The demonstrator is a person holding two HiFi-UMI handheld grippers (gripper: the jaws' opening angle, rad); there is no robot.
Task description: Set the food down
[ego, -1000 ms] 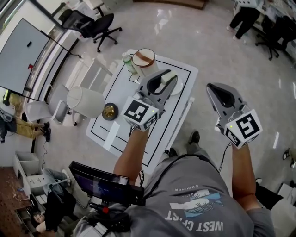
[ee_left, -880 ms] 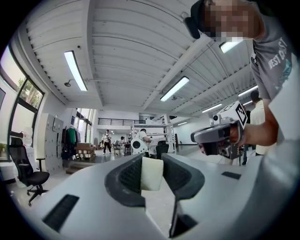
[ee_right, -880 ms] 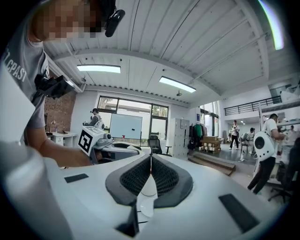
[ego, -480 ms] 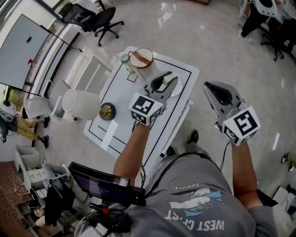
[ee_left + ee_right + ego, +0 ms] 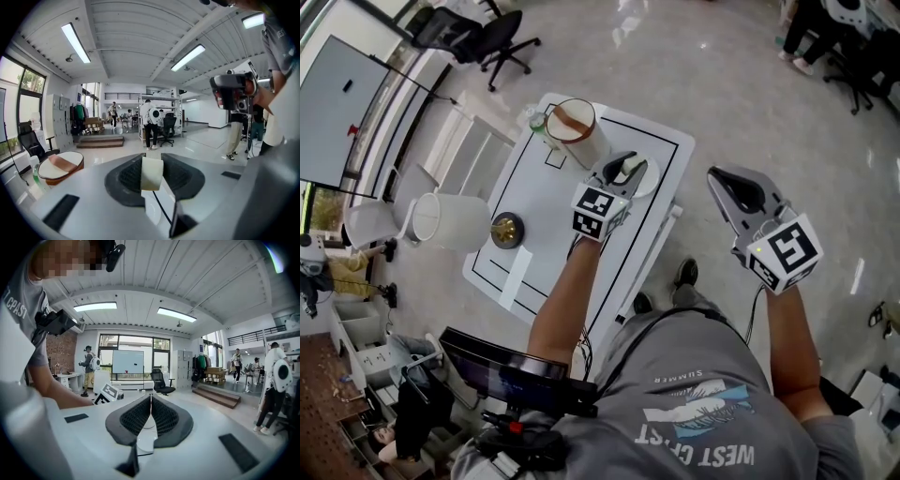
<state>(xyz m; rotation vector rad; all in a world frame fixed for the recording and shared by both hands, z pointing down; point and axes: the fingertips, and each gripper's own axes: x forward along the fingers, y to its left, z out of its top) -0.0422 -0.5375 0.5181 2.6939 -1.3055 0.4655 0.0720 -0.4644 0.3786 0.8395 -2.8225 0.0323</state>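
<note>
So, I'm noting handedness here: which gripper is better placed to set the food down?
Left. The left gripper holds the pale food piece right above the white plate. The right gripper is shut, empty, and off beside the table.

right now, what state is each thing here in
left gripper: jaws shut on the food
food: pale block, held over the plate
plate: flat on the table
right gripper: jaws together, nothing between them, beside the table
round container: upright on the table
</note>
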